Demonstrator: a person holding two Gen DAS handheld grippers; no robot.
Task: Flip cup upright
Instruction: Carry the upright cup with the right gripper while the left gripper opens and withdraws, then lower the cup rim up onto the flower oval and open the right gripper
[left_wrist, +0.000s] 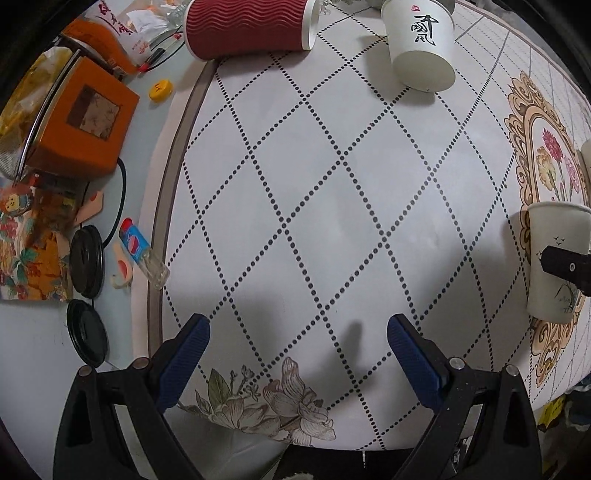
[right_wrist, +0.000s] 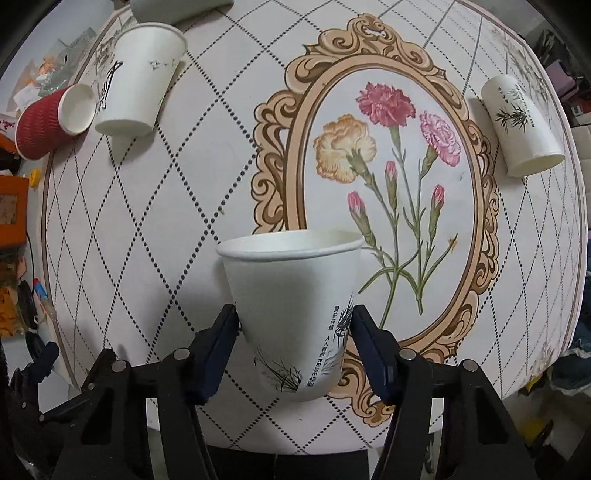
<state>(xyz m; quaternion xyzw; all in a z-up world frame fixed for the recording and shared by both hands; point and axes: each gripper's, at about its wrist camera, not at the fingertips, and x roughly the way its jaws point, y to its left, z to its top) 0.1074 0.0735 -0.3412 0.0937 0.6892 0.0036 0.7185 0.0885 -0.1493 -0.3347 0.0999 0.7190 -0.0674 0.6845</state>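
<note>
My right tool (right_wrist: 293, 343) pinches a white paper cup printed with inky bamboo sprigs (right_wrist: 291, 306) at its lower wall, mouth up, over the near edge of the round bench with its patterned cloth (right_wrist: 207, 192). The grip sits low on the taper, which I judge keeps the rim free and the base clear to be set down flat; whether the base already touches the bench I cannot tell. Down the cup's side run Chinese characters with the word "REUSE" among them.

My left tool (left_wrist: 298, 328) hangs spread and empty above the dotted diamond pattern, apparently kept back while one tool does the turning.

Others await on their sides: a red ribbed paper cup with a white lining (right_wrist: 51, 122), beside it a white paper cup bearing large black brush calligraphy (right_wrist: 138, 77), and, well apart at the far right, a second bamboo-printed white cup (right_wrist: 522, 127).

Off the cloth's left edge lie an orange square box with a patterned panel (left_wrist: 79, 118), a small clear bottle with a blue Pepsi-style label (left_wrist: 142, 254) and a yellow bottle cap (left_wrist: 160, 89).

I judge this cup all but done.
</note>
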